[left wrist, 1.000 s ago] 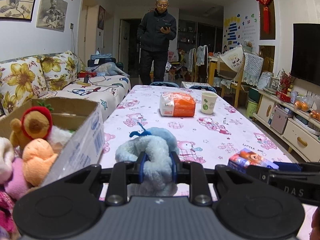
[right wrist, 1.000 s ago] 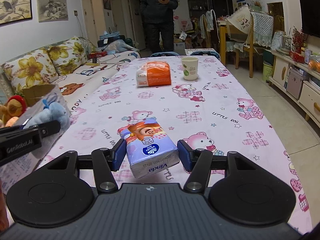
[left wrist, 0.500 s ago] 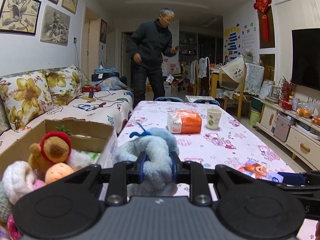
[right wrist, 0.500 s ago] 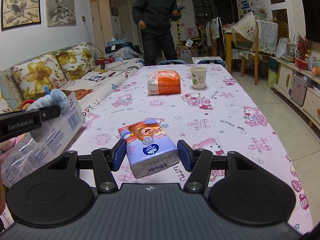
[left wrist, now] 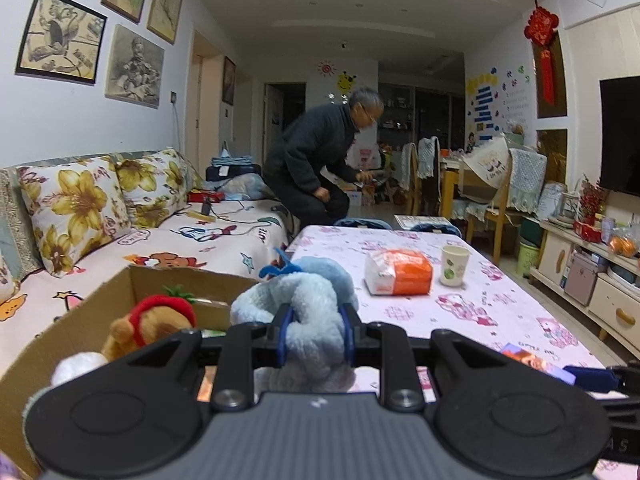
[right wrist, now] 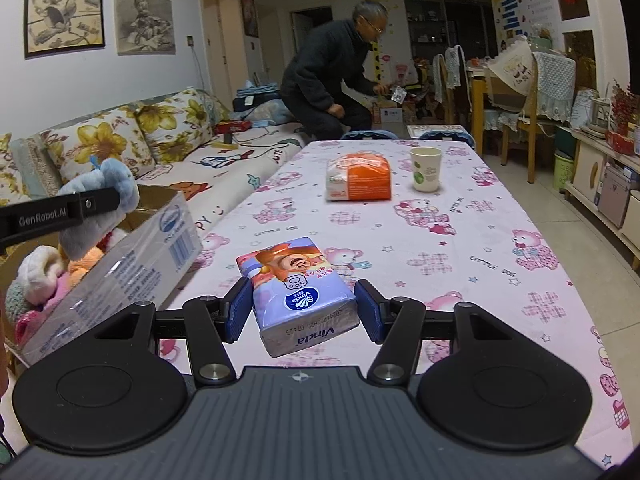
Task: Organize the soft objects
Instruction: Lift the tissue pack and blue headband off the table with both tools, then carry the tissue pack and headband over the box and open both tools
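My left gripper (left wrist: 314, 332) is shut on a light blue plush toy (left wrist: 308, 300) and holds it in the air beside the cardboard box (left wrist: 80, 320). The box holds several plush toys, among them a brown one with a red hood (left wrist: 152, 320). In the right wrist view the same blue plush (right wrist: 104, 196) hangs over the box (right wrist: 132, 264). My right gripper (right wrist: 300, 312) is open around a purple Vinda tissue pack (right wrist: 298, 296) that lies on the table; there is a gap at each pad.
An orange and white tissue pack (right wrist: 358, 178) and a paper cup (right wrist: 425, 169) stand further along the pink bear tablecloth (right wrist: 460, 248). A flowered sofa (left wrist: 120, 216) runs along the left. A man in dark clothes (left wrist: 320, 160) bends over beyond the table's far end.
My left gripper has risen with the blue plush and now stands higher beside the box. The right gripper has stayed open around the tissue pack. The man has bent down.
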A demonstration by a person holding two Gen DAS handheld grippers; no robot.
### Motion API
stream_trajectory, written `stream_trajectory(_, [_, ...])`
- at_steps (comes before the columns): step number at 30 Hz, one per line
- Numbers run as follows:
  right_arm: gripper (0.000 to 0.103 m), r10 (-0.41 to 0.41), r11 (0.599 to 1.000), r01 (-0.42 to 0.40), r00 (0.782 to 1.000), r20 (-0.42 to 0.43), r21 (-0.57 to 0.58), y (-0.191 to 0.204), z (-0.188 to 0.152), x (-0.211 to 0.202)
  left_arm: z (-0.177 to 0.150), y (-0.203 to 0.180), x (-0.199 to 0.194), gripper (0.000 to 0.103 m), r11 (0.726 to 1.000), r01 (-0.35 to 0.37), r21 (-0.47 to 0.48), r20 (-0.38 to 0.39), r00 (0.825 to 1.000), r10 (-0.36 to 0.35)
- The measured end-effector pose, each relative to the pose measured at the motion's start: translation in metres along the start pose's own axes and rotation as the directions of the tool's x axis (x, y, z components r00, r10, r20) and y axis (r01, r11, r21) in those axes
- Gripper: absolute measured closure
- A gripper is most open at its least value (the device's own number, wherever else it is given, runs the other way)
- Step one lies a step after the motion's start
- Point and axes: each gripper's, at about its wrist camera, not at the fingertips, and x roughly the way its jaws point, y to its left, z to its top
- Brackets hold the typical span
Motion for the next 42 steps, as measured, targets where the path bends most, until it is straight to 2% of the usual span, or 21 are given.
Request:
stream_trajectory(13, [0.033, 0.076, 0.996, -0.075, 0.996, 0.035, -0.041, 0.026, 0.011, -0.003, 0.005, 0.030, 0.001, 0.079, 0.997, -0.059, -0.047, 0.007, 0.998, 0.060])
stream_trajectory(24, [0.033, 0.164, 0.983, -0.161, 0.986, 0.028, -0.090, 0.058, 0.020, 0.003, 0.006, 0.067, 0.001, 0.079, 0.986, -0.120, -0.118, 0.014, 0.992, 0.123])
stream_trajectory(34, [0.033, 0.264, 0.956, -0.257, 0.964, 0.036, -0.139, 0.091, 0.035, 0.022, 0.009, 0.120, 0.007, 0.079, 0.945, -0.225, -0.236, 0.004, 0.973, 0.232])
stream_trajectory(42, [0.033, 0.350, 0.924, -0.345, 0.937, 0.001, -0.166, 0.110, 0.034, 0.036, 0.010, 0.138, 0.027, 0.079, 0.947, -0.194, -0.257, -0.028, 0.981, 0.193])
